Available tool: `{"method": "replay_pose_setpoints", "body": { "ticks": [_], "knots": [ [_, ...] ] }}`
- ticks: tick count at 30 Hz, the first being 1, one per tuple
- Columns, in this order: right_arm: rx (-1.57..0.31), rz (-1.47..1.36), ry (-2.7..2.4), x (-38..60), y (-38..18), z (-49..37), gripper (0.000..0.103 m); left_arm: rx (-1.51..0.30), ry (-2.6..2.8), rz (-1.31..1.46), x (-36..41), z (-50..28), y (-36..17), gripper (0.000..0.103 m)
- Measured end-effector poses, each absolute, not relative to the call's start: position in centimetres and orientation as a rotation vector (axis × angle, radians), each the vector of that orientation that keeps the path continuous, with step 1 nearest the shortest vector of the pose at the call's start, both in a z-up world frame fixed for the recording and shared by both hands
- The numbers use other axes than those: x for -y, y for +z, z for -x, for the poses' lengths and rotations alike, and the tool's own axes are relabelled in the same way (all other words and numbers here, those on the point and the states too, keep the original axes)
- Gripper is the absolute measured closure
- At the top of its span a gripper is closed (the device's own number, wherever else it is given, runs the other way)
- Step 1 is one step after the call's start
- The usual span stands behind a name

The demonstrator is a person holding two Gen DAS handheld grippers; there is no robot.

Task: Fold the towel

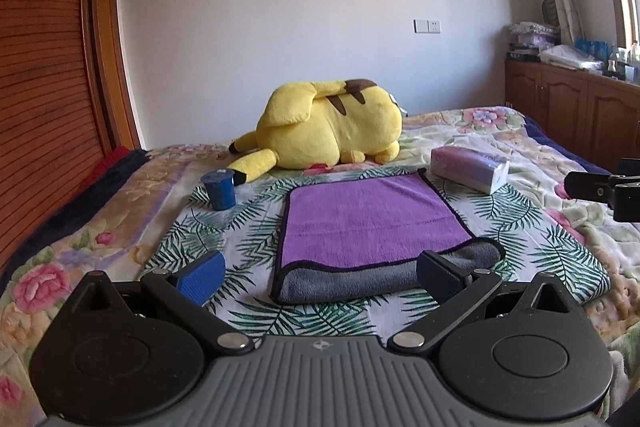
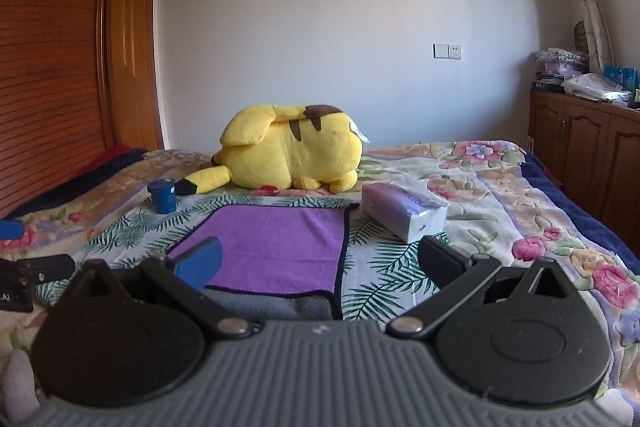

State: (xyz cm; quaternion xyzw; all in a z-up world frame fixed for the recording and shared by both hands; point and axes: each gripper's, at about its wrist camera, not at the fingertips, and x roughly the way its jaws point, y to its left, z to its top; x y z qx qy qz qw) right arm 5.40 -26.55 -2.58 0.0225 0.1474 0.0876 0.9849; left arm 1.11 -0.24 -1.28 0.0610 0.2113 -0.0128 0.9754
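Fluffy cloth towel (image 1: 372, 215), plush toy (image 1: 332, 123), glossy wooden wardrobe (image 1: 48, 67).

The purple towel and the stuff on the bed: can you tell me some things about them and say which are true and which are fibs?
1. The purple towel lies on the bed with a grey layer showing at its near edge. True.
2. The left gripper is squeezing the towel. False: its jaws stand open, holding nothing.
3. The yellow plush toy lies beyond the towel. True.
4. The blue cup stands on the towel. False: it stands beside it, on the leafy cloth.
5. The tissue pack is red. False: purple and white.
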Motion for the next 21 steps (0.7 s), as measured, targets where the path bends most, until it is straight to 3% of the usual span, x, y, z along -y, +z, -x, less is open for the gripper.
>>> {"method": "replay_pose_setpoints", "body": {
  "ticks": [21],
  "knots": [
    [-0.38,0.009,0.232,24.9,-3.7,-8.1,0.0,-0.516,-0.031,-0.152,0.9,-3.8,-2.8,0.0]
  ]
}}
